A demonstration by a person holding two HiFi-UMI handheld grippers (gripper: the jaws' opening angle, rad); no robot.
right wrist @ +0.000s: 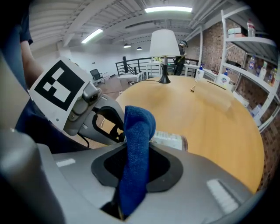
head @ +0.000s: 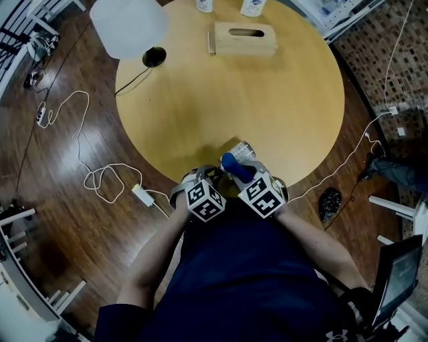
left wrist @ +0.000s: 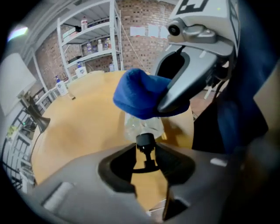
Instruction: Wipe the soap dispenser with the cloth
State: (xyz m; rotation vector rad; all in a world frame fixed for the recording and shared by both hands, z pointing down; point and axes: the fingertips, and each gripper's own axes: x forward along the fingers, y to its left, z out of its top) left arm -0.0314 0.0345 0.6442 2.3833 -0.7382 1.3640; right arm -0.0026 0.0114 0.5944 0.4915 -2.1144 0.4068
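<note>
Head camera steeply overhead; gripper cameras close, facing inward (shared cloth [head: 231, 163]).

The middle and right side of the round wooden table [head: 267, 107] lie bare, so I have wide passage there. Along the far edge stand a flat wooden tissue box [head: 245, 39] and two white bottles [head: 204, 5]. At the far-left edge a white lampshade [head: 129, 25] overhangs its black base [head: 154, 56]. The near edge is tight: the left gripper [left wrist: 146, 162] and right gripper [right wrist: 131, 170] crowd just beside each other, with the clear soap dispenser [head: 242, 149] and blue cloth [head: 235, 165] between them.
</note>
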